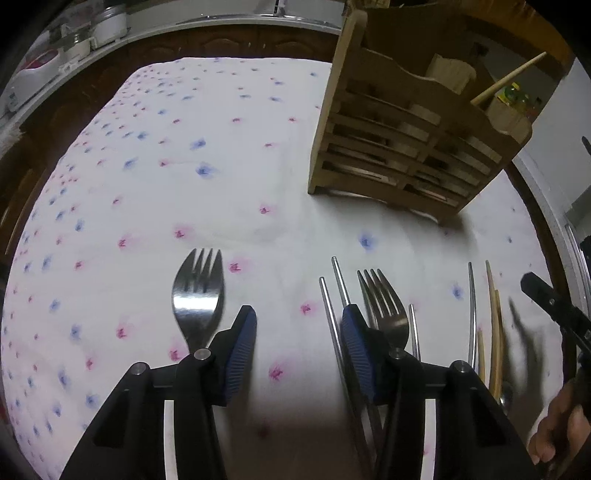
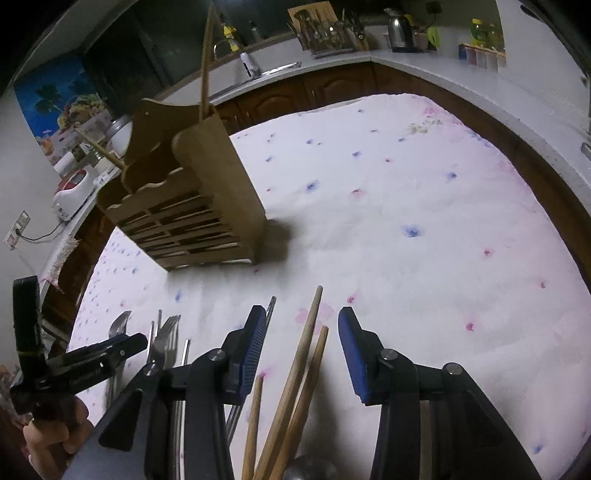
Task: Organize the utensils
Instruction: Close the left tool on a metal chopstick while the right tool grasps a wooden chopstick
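Observation:
On the flowered tablecloth (image 1: 221, 147) lies a row of utensils. My left gripper (image 1: 299, 317) is open over bare cloth. A steel fork (image 1: 197, 295) lies just left of its left finger. Metal chopsticks (image 1: 332, 295) and a second fork (image 1: 384, 299) lie by its right finger. My right gripper (image 2: 303, 321) is open, with wooden chopsticks (image 2: 310, 332) lying between its pads and untouched by them. A metal chopstick (image 2: 271, 306) lies behind its left finger. The slatted wooden utensil holder (image 1: 406, 147) (image 2: 184, 206) stands beyond both, with a chopstick sticking out of it.
The forks (image 2: 166, 332) lie to the left in the right wrist view, near the other gripper's black body (image 2: 74, 365) and the hand (image 2: 48, 435) holding it. A kitchen counter with a dish rack (image 2: 328, 33) and a kettle (image 2: 400, 29) runs behind the table.

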The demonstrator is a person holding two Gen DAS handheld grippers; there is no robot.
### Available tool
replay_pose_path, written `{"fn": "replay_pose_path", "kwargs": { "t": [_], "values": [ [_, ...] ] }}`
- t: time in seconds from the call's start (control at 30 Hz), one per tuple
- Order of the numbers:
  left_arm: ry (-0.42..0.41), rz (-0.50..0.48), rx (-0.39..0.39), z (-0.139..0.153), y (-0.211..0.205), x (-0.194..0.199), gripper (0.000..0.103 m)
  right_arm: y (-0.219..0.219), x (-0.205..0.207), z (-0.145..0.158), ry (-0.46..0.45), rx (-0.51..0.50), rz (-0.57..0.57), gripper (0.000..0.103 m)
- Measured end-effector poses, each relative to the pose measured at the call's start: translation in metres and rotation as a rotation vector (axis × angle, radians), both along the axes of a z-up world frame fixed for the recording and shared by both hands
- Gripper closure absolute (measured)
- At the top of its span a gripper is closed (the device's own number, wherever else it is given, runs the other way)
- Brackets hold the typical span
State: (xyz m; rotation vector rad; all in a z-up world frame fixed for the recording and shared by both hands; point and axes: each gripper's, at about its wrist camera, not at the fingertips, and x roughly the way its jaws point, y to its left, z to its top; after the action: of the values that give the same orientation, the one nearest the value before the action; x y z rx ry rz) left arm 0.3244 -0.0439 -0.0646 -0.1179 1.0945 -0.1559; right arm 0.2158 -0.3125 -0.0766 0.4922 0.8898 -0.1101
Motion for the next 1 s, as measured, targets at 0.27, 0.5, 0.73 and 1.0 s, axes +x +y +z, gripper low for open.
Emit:
{"fn": "replay_pose_path", "kwargs": {
  "t": [0.27,0.5,0.73,1.0],
  "values": [
    [-0.024,-0.032,0.085,-0.006,-0.015,0.006,0.065,-0.004,0.014,-0.010,0.031,-0.014,0.007,0.062],
    [-0.031,-0.153,0.165,-0.008,-0.033,0.001,0.086,0.002,0.026,-0.026,0.087,-0.028,0.037,0.081],
    [-0.006,-0.180,0.152,-0.009,-0.034,0.015,0.087,0.010,0.037,-0.029,0.107,-0.078,0.060,0.081],
    [-0.051,-0.234,0.153,-0.007,-0.040,0.013,0.098,0.010,0.041,-0.030,0.114,-0.110,0.064,0.093]
  ]
}}
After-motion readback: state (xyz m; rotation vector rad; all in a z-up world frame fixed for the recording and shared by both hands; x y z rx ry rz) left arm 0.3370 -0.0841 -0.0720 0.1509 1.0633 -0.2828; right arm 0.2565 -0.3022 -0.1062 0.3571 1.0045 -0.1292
